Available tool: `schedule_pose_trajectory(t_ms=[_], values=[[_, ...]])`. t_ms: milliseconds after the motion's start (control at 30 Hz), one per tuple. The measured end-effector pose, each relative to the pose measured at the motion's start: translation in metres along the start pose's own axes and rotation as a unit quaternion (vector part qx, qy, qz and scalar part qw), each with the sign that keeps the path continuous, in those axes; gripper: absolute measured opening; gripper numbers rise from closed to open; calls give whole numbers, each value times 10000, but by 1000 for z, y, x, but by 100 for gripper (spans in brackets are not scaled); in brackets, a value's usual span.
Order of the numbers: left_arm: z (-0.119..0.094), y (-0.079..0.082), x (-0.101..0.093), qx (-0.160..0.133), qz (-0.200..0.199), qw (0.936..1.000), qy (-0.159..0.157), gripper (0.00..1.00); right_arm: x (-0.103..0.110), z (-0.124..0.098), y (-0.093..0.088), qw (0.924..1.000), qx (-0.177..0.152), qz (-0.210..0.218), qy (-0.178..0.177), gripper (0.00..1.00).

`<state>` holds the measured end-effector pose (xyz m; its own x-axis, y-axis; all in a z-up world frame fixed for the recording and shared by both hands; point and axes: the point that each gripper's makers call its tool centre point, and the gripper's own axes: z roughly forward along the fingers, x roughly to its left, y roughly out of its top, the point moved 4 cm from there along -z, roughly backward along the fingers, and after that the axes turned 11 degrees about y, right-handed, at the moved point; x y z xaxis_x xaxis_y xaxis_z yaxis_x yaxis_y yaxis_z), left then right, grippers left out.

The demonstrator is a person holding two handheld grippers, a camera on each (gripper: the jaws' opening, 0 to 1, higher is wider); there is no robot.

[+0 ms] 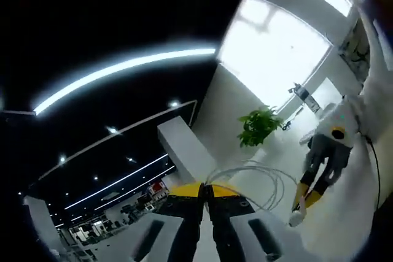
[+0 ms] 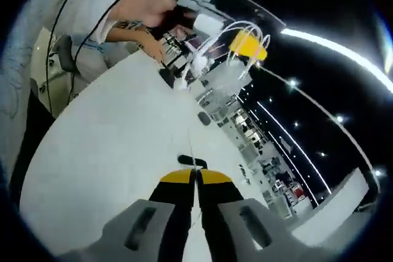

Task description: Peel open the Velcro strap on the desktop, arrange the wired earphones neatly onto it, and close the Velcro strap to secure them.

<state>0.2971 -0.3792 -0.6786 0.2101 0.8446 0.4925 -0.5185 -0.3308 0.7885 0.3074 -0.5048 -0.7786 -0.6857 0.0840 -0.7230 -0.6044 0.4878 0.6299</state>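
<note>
Two grippers in play, each with its two yellow-tipped jaws pressed together. In the left gripper view, the left gripper has its tips shut on the white earphone cable, which fans out from the tips in several loose loops, lifted up off the surface. Over to the right of that view comes the right gripper, jaws closed on a small white piece at the far end of that cable.

Switch to the right gripper view: the right gripper is clamped on a thin white wire running away toward the top, where the left gripper shows its yellow tips with the white loops curling around them, a hand wrapped round its handle. One dark item, possibly the Velcro strap, lies flat on the white desktop just beyond the right jaws, though it is too small to say for certain. One more small dark thing sits further along the desk; what it is, cannot tell.

One pale desk surface. The room: a dark ceiling with long light strips and small spotlights, one bright window, one green plant, white walls
</note>
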Motion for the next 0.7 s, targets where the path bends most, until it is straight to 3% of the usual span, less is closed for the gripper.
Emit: schedule_pose_trajectory(t_ms=[67, 100, 167, 200, 233, 300, 367, 533, 700], values=[[-2, -3, 0, 22, -76, 10000, -9, 7, -7, -11, 13, 9986, -497, 152, -76, 4], [-4, -5, -2, -2, -172, 9998, -45, 7, -16, -21, 22, 9953, -901, 253, -256, 4], [-4, 1, -8, -101, -450, 9988, -180, 7, -26, -33, 30, 9908, -1246, 362, -394, 3], [-8, -3, -9, -164, -605, 9978, -225, 7, -34, -39, 33, 9868, -1436, 538, -514, 3], [-17, -18, -5, -177, -694, 9972, -225, 7, -38, -41, 33, 9852, -1501, 624, -554, 3], [-19, -23, -8, -197, -833, 9960, -262, 7, -43, -40, 27, 9835, -1514, 804, -584, 3], [-16, -29, -10, -108, -937, 9953, -199, 7, -41, -32, 13, 9852, -1276, 1042, -481, 3], [-16, -33, -14, -48, -949, 9952, -244, 7, -25, -18, 0, 9897, -1020, 957, -302, 3], [-18, -35, -19, -58, -996, 9943, -376, 7, -26, -16, 4, 9858, -1237, 1092, -313, 3]])
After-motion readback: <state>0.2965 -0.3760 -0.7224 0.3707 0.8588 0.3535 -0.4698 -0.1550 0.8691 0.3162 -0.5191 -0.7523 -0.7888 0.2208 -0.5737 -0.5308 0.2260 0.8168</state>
